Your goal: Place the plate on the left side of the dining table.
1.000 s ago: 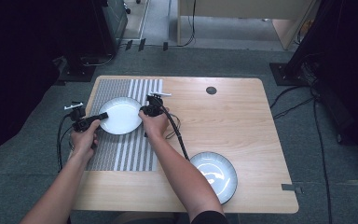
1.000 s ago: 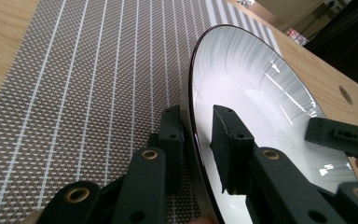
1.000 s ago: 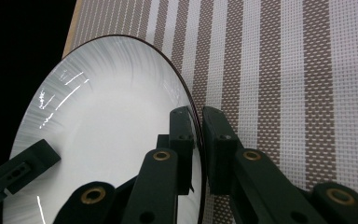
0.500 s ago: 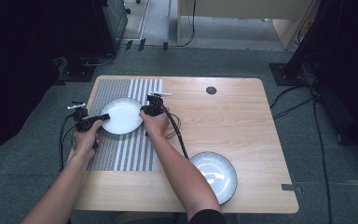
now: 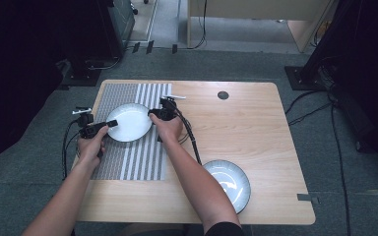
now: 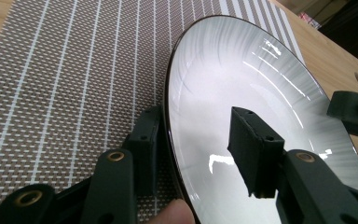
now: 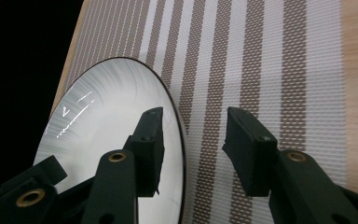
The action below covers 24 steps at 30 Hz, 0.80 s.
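Two plates: one on the striped mat near the table's far-left corner, one by the near edge. Left gripper and right gripper each straddle the mat plate's rim, jaws apart.

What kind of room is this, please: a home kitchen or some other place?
Probably a lab or recording room, not a kitchen. The wooden table stands on grey carpet with loose cables on the floor and dark equipment around it. The striped mat and two plates look staged.
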Each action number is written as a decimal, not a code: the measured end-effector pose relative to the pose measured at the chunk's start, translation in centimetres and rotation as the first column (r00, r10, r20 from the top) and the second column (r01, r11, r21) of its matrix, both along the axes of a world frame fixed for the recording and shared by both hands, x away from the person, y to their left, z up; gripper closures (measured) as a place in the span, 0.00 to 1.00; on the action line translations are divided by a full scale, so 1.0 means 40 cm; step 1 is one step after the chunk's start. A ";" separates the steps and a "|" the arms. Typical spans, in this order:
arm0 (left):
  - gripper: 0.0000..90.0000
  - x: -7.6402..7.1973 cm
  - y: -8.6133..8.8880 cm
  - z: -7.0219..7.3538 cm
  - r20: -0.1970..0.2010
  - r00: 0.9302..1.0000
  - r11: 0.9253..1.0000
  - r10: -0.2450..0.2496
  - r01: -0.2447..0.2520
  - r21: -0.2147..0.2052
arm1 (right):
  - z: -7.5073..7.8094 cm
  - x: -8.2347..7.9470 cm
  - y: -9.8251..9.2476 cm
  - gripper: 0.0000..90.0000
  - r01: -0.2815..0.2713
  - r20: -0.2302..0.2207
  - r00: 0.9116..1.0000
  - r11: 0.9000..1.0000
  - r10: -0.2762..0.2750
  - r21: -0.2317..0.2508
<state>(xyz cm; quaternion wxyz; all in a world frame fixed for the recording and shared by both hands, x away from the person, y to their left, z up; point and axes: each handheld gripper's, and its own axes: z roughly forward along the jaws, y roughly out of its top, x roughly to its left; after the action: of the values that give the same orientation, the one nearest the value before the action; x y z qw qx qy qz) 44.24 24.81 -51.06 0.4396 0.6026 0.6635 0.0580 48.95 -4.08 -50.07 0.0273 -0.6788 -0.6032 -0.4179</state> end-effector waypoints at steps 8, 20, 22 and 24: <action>0.48 -0.010 0.017 0.015 0.007 1.000 0.999 0.012 -0.013 0.041 | 0.012 -0.017 -0.031 0.61 0.013 0.038 0.999 0.998 -0.011 -0.058; 0.19 -0.040 0.012 0.047 0.019 1.000 0.989 0.010 -0.012 0.145 | 0.043 -0.034 -0.068 0.49 -0.100 0.148 0.983 0.993 0.108 -0.065; 0.19 -0.048 0.009 0.051 0.024 1.000 0.988 0.003 -0.006 0.152 | 0.049 -0.039 -0.081 0.48 -0.102 0.148 0.983 0.992 0.112 -0.076; 0.18 -0.059 0.007 0.056 0.042 0.999 0.989 -0.004 -0.002 0.149 | 0.053 -0.042 -0.094 0.45 -0.097 0.149 0.983 0.993 0.106 -0.065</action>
<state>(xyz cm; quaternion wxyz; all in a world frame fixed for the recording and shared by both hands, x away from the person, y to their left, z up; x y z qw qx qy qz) 41.90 25.10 -48.84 0.4074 0.6327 0.6475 0.1199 47.26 -7.83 -47.93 -0.0173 -0.6139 -0.6490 -0.4491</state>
